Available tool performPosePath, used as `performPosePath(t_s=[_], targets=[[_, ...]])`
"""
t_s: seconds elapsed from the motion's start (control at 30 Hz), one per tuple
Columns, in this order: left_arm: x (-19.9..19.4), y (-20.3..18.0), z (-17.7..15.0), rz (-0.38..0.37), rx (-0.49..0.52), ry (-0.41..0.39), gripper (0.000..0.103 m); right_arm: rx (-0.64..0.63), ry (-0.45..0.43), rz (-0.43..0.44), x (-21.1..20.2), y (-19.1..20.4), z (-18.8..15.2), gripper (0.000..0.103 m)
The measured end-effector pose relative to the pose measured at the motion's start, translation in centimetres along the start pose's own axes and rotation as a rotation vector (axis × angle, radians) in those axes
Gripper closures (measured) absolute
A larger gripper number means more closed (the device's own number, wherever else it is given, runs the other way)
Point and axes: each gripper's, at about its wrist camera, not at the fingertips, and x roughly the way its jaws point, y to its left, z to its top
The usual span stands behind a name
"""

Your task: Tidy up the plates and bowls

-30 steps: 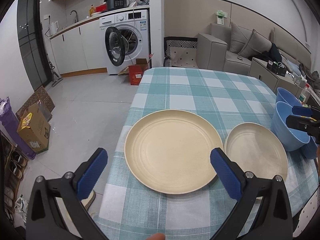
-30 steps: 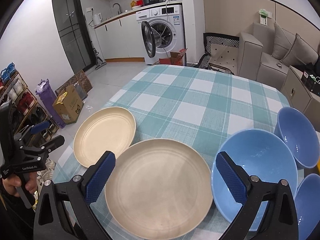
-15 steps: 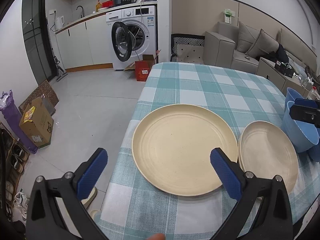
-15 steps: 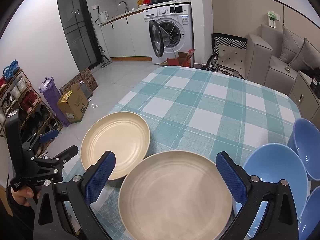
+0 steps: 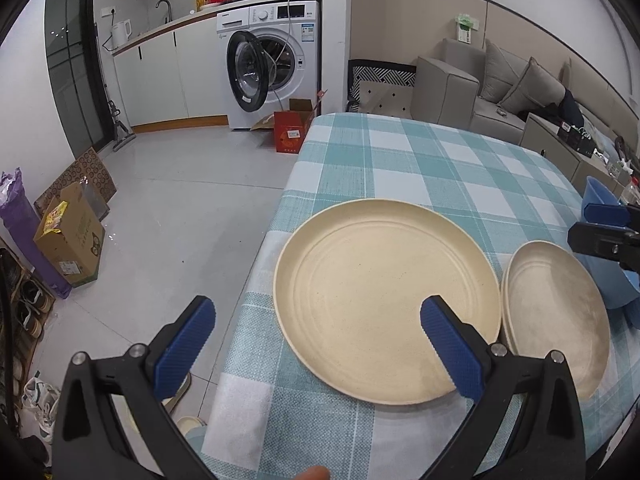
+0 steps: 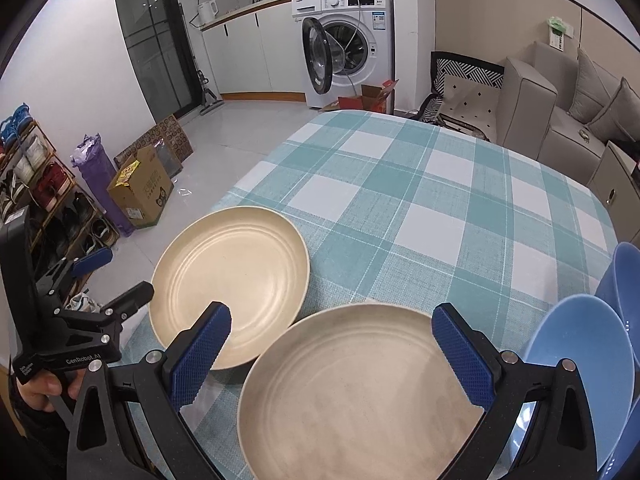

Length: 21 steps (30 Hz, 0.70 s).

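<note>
Two cream plates lie side by side on the checked tablecloth [image 5: 420,168]. The left plate [image 5: 384,300] [image 6: 232,280] sits by the table's left edge. To its right lies the other plate [image 5: 556,320] [image 6: 360,392], their rims close together. Beyond that, three blue bowls [image 6: 580,368] [image 6: 624,280] [image 6: 628,440] crowd the right edge. My left gripper [image 5: 316,320] [image 6: 116,276] is open, hovering at the left plate's near rim. My right gripper [image 6: 332,328] [image 5: 596,224] is open above the right plate. Neither holds anything.
The far half of the tablecloth [image 6: 420,184] carries nothing. A washing machine [image 5: 276,64] with its door open stands across the floor, a sofa [image 5: 480,92] behind the table. A cardboard box [image 5: 68,240] and a shoe rack [image 6: 36,192] lie to the left. A hand [image 6: 44,384] holds the left gripper.
Both grippers have drifted left, so plates and bowls slide rightward in each view. The plates and bowls have not moved on the cloth. Both grippers stay open.
</note>
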Motion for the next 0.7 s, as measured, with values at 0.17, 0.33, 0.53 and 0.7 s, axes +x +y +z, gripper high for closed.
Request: performPosePath(t_s=[0.17, 0.33, 0.53, 0.7], targets=[[0.7, 0.2, 0.1, 0.006, -0.016, 0.011, 0.0, -0.003, 0.009, 0.007, 0.9, 0.4, 0.9, 0.001], [1.5, 1.3, -0.3, 0.018, -0.047, 0.031, 0.0, -0.004, 0.022, 0.006, 1.9, 0.6, 1.5, 0.001], [2.1, 2.8, -0.6, 0.02, -0.09, 0.04, 0.0, 0.003, 0.053, 0.005, 3.7, 0.7, 1.6, 0.001], [2.8, 3.3, -1.0, 0.014, -0.107, 0.049, 0.0, 0.009, 0.082, 0.012, 5.4, 0.8, 1.7, 0.001]])
